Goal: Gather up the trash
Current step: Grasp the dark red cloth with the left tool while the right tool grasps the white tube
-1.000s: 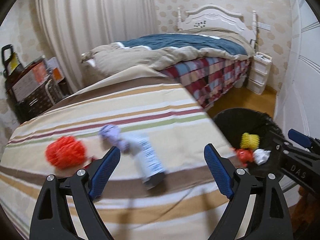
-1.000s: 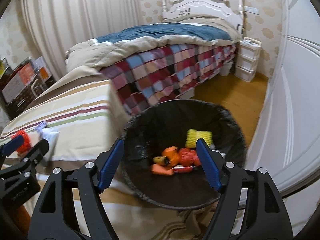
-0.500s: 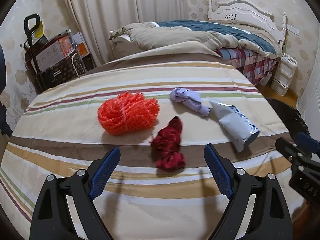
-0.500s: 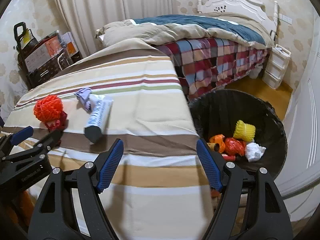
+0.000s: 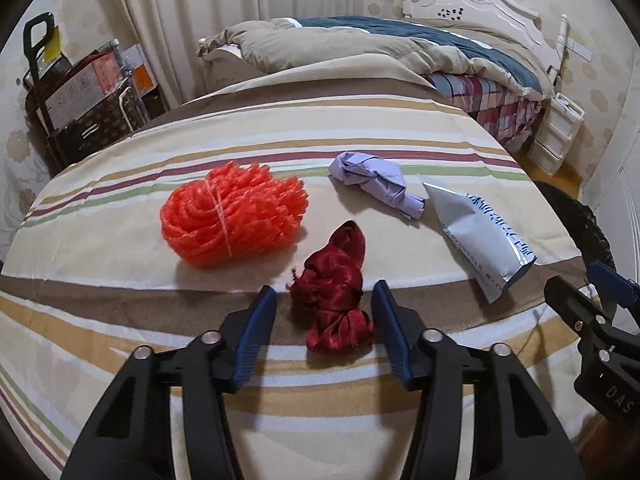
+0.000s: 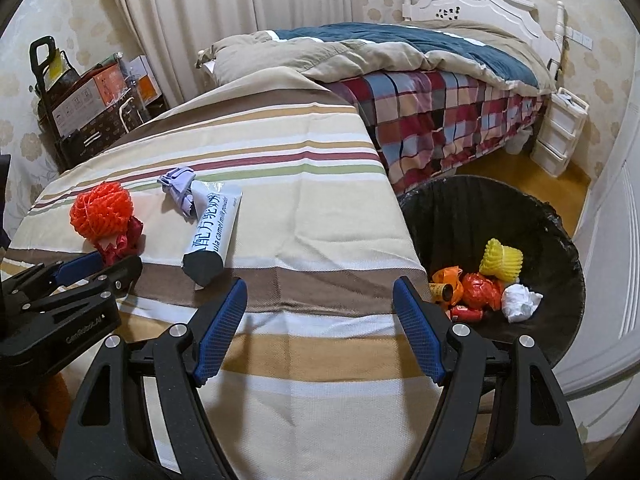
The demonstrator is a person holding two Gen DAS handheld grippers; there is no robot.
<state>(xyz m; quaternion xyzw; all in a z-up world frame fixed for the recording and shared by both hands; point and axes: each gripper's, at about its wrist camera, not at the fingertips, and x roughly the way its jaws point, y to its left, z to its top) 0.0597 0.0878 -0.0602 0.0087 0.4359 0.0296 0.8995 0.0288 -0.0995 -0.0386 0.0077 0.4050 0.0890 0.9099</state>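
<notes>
Striped bedspread [image 5: 120,320], left gripper [image 5: 324,300] half-closed around dark red wrapper [image 5: 334,304].

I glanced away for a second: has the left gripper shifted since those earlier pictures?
Yes. The left gripper swung away from the black bin toward the striped cover's left; its fingers, just closing, now flank the dark red bundle.

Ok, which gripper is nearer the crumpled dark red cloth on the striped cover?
Left. The left gripper straddles the crumpled dark red cloth, jaws just closing around it; the right gripper hangs open off to its right, over bare cover.
</notes>
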